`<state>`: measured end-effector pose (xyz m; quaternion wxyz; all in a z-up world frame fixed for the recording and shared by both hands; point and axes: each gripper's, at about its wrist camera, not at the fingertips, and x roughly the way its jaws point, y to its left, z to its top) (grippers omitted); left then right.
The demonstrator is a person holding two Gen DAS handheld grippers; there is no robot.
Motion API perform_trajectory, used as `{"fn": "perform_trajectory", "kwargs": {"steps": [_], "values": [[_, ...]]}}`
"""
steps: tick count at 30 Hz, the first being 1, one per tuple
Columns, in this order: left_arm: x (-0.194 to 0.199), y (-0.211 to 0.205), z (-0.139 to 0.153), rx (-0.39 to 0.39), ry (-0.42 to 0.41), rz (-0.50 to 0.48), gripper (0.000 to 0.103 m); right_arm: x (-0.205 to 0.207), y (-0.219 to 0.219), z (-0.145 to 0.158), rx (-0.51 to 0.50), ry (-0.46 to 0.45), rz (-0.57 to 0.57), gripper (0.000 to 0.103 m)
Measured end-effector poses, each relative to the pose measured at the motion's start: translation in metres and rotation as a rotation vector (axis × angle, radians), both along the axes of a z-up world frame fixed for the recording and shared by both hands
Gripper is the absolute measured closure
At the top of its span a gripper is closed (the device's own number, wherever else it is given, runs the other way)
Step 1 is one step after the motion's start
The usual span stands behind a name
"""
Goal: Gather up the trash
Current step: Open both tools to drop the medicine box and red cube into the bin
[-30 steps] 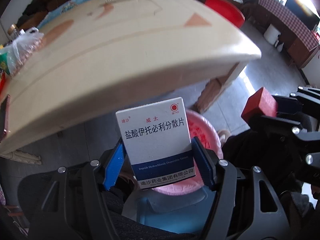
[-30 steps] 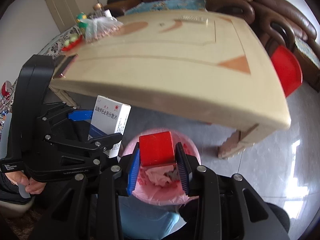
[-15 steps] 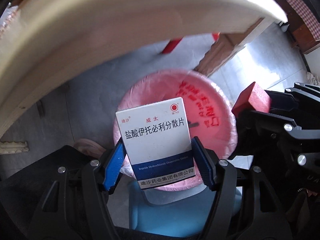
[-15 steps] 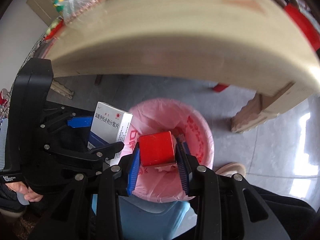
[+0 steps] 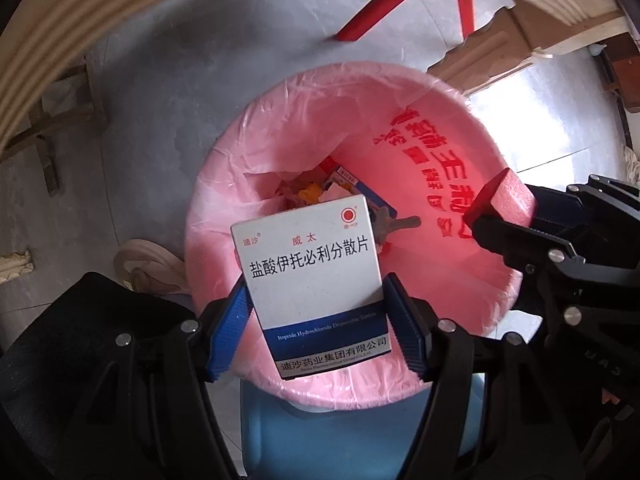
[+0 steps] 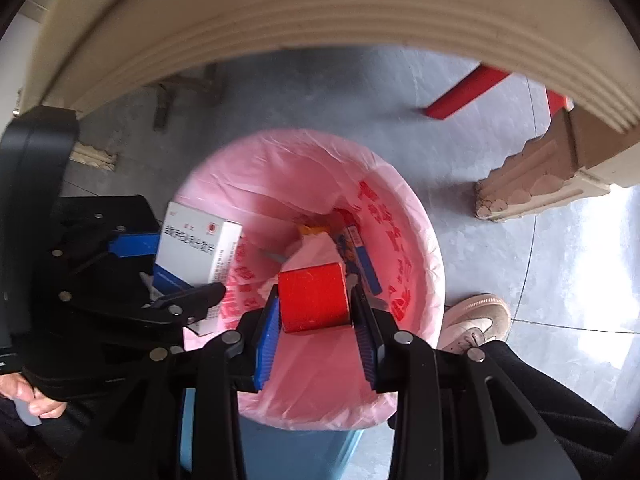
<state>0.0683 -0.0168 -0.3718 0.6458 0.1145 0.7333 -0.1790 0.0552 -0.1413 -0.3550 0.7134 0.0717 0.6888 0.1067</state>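
Observation:
My left gripper (image 5: pixel 316 328) is shut on a white and blue medicine box (image 5: pixel 312 276), held upright over the near rim of a blue bin lined with a pink bag (image 5: pixel 404 92). In the right wrist view my right gripper (image 6: pixel 314 322) is shut on a red foam block (image 6: pixel 312 298) above the same pink bag (image 6: pixel 408 200). The block (image 5: pixel 506 200) shows at the right in the left wrist view, and the medicine box (image 6: pixel 192 248) at the left in the right wrist view. Paper scraps and a small carton (image 6: pixel 356 252) lie at the bottom of the bag.
The beige table's edge (image 6: pixel 320 12) arches overhead, with its carved leg (image 6: pixel 532 184) on the grey floor to the right. Red stool legs (image 5: pixel 380 4) stand beyond the bin. The person's shoe (image 6: pixel 476 320) rests right of the bin, another shoe (image 5: pixel 148 268) left of it.
Both grippers have sunk from table height down under the table's edge and now point down into the pink-lined bin, each still holding its object.

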Motion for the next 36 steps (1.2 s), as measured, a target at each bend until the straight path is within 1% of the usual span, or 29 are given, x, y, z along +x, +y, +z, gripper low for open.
{"fn": "perform_trajectory", "kwargs": {"steps": [5,9,15,20,22,23,24,27,29,30,36], "values": [[0.004,-0.002,-0.020,0.019,0.045,0.008,0.038,0.006,-0.006,-0.027,-0.011,0.059,-0.011,0.069],[0.004,-0.003,-0.030,0.039,0.063,0.008,0.038,0.007,-0.006,-0.040,-0.027,0.084,-0.002,0.069],[0.006,-0.001,-0.040,0.056,0.082,0.026,0.038,0.008,-0.005,-0.045,-0.013,0.100,-0.001,0.069],[0.007,0.000,-0.045,0.079,0.094,0.017,0.038,0.007,-0.005,-0.047,-0.010,0.104,-0.004,0.068],[0.006,-0.002,-0.045,0.083,0.099,0.007,0.037,0.008,-0.006,-0.046,-0.008,0.101,-0.010,0.064],[0.005,-0.003,-0.045,0.089,0.098,0.001,0.037,0.008,-0.006,-0.046,-0.008,0.097,-0.011,0.057],[0.005,-0.004,-0.047,0.099,0.101,-0.009,0.037,0.008,-0.005,-0.045,-0.011,0.091,-0.012,0.052],[0.004,-0.006,-0.047,0.110,0.105,-0.021,0.037,0.008,-0.006,-0.044,-0.013,0.086,-0.015,0.051],[0.005,-0.007,-0.049,0.116,0.107,-0.023,0.032,0.009,-0.008,-0.044,-0.012,0.089,-0.021,0.051],[0.005,-0.008,-0.049,0.124,0.102,-0.024,0.032,0.009,-0.009,-0.044,-0.011,0.091,-0.024,0.051],[0.006,-0.011,-0.048,0.135,0.101,-0.036,0.031,0.010,-0.011,-0.043,-0.005,0.087,-0.037,0.051]]}}
